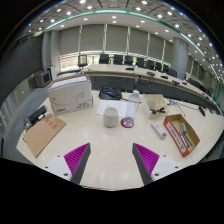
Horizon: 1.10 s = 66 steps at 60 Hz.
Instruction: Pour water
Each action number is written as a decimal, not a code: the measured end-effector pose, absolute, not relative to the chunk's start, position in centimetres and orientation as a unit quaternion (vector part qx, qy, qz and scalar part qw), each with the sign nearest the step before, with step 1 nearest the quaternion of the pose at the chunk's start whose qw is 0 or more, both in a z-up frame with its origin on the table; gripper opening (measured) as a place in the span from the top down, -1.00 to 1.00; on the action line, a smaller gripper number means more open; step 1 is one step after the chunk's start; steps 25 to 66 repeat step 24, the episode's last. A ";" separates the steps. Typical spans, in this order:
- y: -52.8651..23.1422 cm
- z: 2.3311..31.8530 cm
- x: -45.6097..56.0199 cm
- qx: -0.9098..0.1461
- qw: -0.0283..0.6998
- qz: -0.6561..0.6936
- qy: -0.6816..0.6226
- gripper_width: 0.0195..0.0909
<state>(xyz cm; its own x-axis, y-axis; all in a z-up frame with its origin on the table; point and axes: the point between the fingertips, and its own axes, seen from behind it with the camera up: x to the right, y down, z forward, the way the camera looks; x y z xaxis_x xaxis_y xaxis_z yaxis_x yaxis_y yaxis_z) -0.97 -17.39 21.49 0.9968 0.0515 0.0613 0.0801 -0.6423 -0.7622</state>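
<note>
On the white table (100, 145), well beyond my fingers, a white cup (110, 116) stands with a small clear glass with a purple rim (127, 123) just to its right. Further back, a clear plastic bottle (136, 99) is upright behind them. My gripper (112, 163) hangs over the near part of the table, open, with nothing between its magenta pads (77, 155). The cup and glass are far ahead of the fingertips.
A large white box (72, 94) sits at the back left, a brown flat cardboard piece (43, 133) at the left, an orange tray (183, 133) with items at the right. Desks, chairs and monitors fill the room behind.
</note>
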 end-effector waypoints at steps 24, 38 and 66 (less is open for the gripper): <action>-22.6 24.4 -4.4 -0.897 0.441 -0.002 -0.042 -0.87; -22.6 24.4 -4.4 -0.897 0.441 -0.002 -0.042 -0.87; -22.6 24.4 -4.4 -0.897 0.441 -0.002 -0.042 -0.87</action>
